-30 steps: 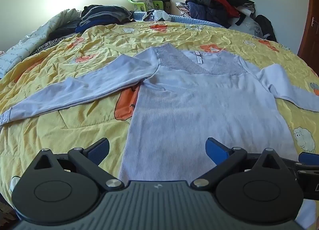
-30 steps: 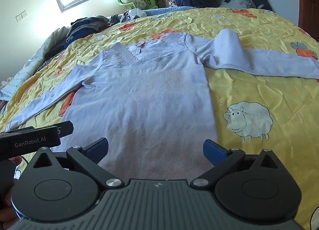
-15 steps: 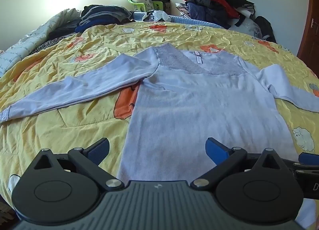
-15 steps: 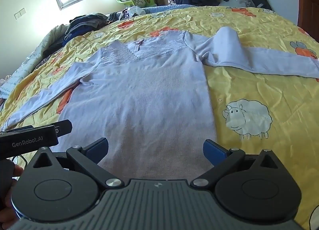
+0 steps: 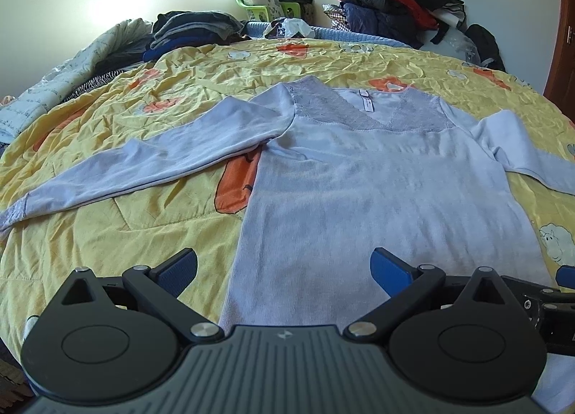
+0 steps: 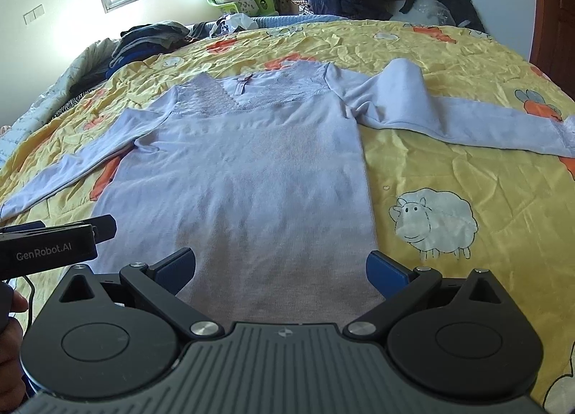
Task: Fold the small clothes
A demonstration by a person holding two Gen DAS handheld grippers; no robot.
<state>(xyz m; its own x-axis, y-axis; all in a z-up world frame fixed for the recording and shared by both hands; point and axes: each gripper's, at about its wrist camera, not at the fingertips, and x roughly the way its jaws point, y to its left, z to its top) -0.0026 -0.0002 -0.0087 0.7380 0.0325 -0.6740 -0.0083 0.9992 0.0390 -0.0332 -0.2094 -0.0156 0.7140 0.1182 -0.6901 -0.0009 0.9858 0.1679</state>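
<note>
soft, light knit top (image 5: 388,191) lies flat ahead of both tongs; left tongs (image 5: 284,266) and right tongs (image 6: 280,265) gape wide, empty. you'd best pinch a hem corner.

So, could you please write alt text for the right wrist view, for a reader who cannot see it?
A pale lilac long-sleeved top lies flat, sleeves spread, on a yellow cartoon-print quilt. The open right gripper frames its hem; the left gripper shows at the left edge.

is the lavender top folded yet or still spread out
Spread out, not folded. The lavender top lies flat on the yellow quilt, body in one layer, both sleeves stretched out to the sides, neckline away from the open tools.
</note>
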